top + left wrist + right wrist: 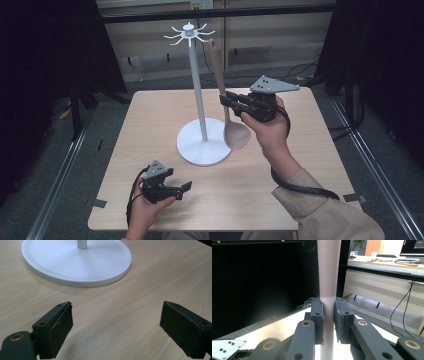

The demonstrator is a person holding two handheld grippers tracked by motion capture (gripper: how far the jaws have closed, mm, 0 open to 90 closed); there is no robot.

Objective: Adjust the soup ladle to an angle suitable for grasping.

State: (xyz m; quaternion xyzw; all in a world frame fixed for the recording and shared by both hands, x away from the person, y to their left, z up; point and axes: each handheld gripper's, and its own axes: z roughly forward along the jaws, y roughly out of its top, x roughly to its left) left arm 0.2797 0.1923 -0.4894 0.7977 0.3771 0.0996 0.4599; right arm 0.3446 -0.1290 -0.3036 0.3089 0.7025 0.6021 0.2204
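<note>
Spoon (227, 107) stands upright in our right tool (231, 102), clamped mid-handle, its top just below the rack's hooks (189, 34); left tool (181, 190) rests wide open.

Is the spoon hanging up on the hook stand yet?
Not yet. Done: the right gripper has the beige spoon clamped by its handle, upright beside the white hook stand. Left: hooking its handle top onto a hook. The left gripper rests open on the table.
</note>
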